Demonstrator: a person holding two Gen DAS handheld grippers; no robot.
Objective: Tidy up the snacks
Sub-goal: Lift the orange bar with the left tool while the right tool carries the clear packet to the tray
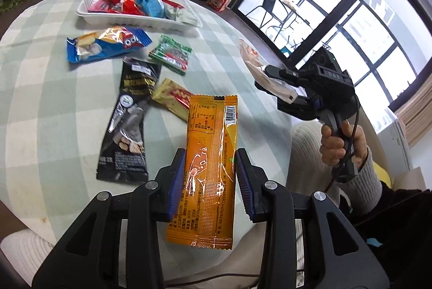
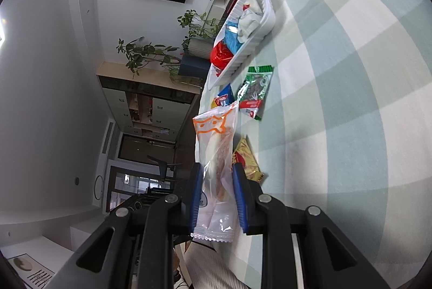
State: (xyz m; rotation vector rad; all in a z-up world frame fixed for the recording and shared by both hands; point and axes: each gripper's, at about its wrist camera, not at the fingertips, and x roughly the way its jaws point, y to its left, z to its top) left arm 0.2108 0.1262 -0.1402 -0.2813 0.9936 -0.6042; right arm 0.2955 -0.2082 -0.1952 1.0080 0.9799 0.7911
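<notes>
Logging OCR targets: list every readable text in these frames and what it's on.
"DAS": raised letters on the body of the right gripper.
"odn": big letters on the blue snack pack, seen upside down, partly cut off.
Orange packet in the left gripper: barcode, printed table, too small to read.
Black packet, green packet: blurred, unreadable.

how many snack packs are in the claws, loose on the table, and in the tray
In the claws: 2, orange pack in left claw, clear pack in right claw
Loose on the table: 4
In the white tray: at least 4, overlapping
Total: at least 10
</notes>
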